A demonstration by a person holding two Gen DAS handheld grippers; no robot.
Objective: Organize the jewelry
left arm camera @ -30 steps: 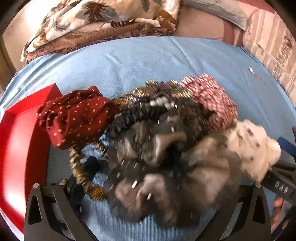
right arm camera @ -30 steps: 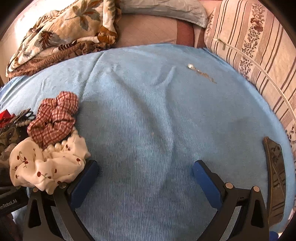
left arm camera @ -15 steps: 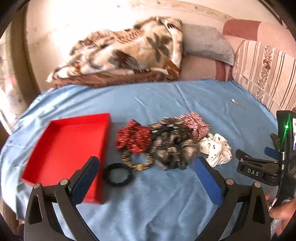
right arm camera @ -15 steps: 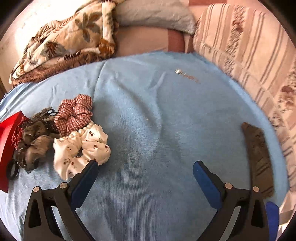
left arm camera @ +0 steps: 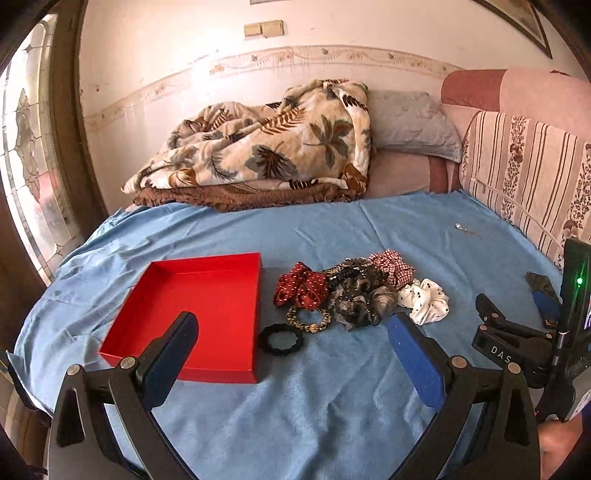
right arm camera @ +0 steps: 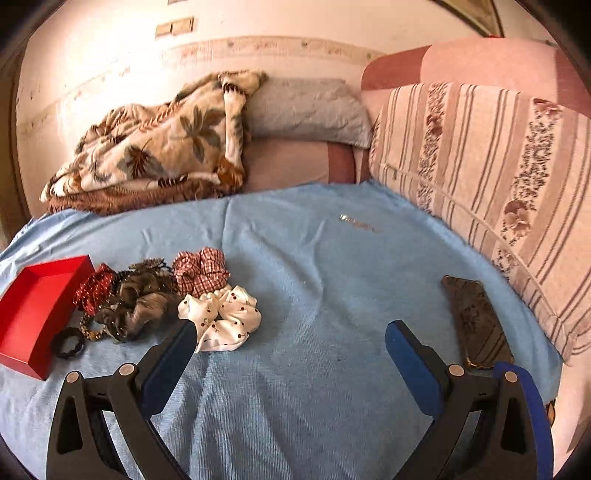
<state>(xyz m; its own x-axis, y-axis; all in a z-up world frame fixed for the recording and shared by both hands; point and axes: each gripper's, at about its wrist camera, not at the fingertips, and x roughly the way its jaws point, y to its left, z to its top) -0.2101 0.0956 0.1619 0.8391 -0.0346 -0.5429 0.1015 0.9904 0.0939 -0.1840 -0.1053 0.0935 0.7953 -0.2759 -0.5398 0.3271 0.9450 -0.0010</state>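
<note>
Sitting empty, the shallow red cardboard tray (left arm camera: 192,306) awaits the heaped fabric scrunchies (left arm camera: 354,291); left gripper (left arm camera: 291,339) and right gripper (right arm camera: 286,341) gape wide, holding nothing.

Scrunchie pile (left arm camera: 354,295) lies beside open red box (left arm camera: 207,306).

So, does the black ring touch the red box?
Apart. The left wrist view shows blue cloth between the black ring and the red box.

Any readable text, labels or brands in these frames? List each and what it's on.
"DAS": white letters on the right gripper body, seen from the left wrist view.
Framed picture on the wall: cropped, nothing legible.
Red box, scrunchies, phone: no text visible.
</note>
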